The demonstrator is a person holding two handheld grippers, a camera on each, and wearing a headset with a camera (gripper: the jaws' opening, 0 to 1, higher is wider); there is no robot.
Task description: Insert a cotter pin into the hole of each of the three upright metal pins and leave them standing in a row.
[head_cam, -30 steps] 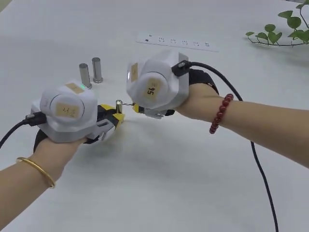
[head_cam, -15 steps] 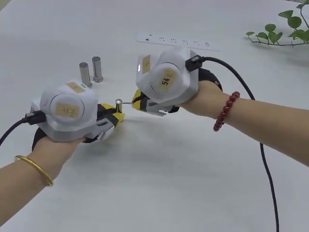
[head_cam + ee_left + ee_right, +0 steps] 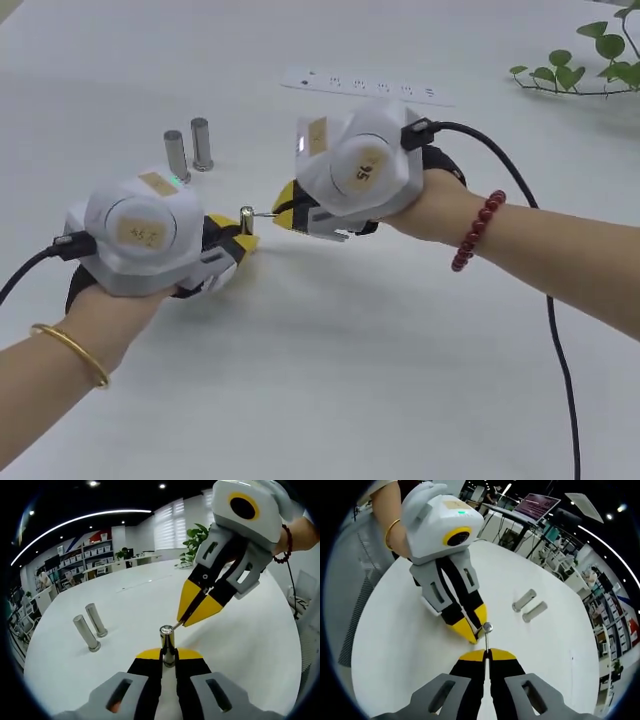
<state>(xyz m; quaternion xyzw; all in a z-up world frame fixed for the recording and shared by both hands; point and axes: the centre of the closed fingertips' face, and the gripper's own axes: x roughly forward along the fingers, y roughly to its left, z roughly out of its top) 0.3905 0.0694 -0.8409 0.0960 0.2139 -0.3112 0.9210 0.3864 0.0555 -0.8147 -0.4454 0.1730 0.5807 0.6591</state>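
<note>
The left gripper [image 3: 169,656] has its jaws shut tight on the low part of a pin [image 3: 167,636]. The pin stands up straight between the yellow tips. The right gripper [image 3: 486,653] has its jaws almost fully closed on a cotter pin [image 3: 486,641], a thin wire that sticks out in front. The wire's tip is right at the top of the pin, where the hole should be. I cannot tell if it is in the hole yet, because the hole is too small to see.

The pin looks hard, smooth and round, so I think it could slip or turn in the jaws. Holding it low is good, since the top stays free. The cotter pin looks light and thin, and I think it would bend if pushed crooked. It is best held by its back end and pushed straight.

Two more pins [image 3: 176,156] stand close together on the table [image 3: 350,380], well apart from the grippers. Farther off are a power strip [image 3: 365,86] and a plant [image 3: 590,60].
</note>
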